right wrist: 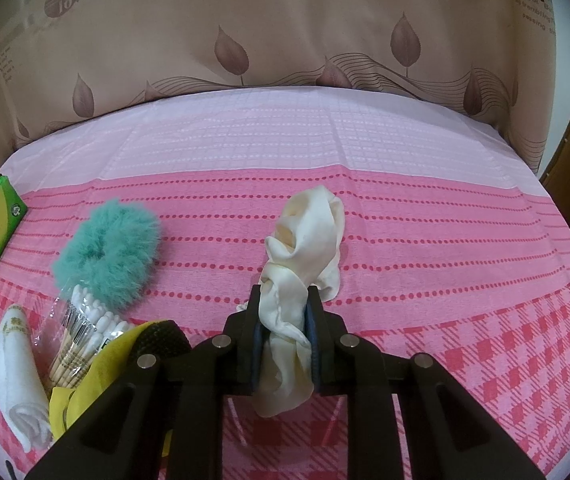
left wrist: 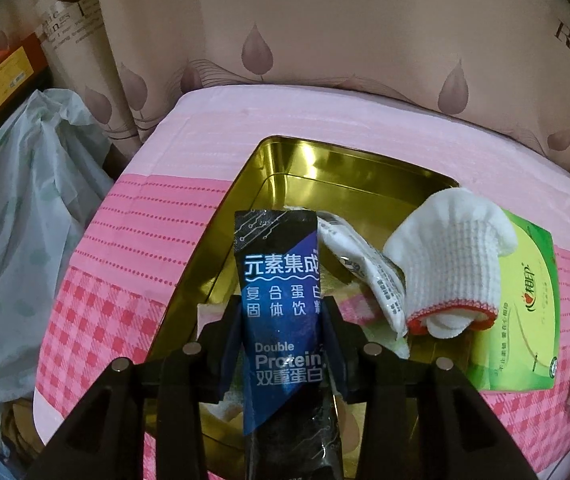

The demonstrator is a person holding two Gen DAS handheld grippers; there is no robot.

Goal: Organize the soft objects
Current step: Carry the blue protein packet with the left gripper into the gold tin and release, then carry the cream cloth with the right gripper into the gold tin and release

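Both claws clamped on soft things over the pink-checked worktop.

The left claw [left wrist: 283, 312] is closed tight on a dark blue protein sachet [left wrist: 281, 300], held upright above the near edge of a gold tin [left wrist: 285, 160]; a white knitted glove [left wrist: 449, 264] drapes over the tin's right edge, beside a green box [left wrist: 525, 320]. The right claw [right wrist: 285, 312] pinches a twisted cream cloth [right wrist: 305, 248] near the worktop's middle. Towards the left edge lie a teal fluffy scrunchie [right wrist: 111, 248], cotton swabs [right wrist: 85, 332] and a rolled white towel [right wrist: 19, 376].
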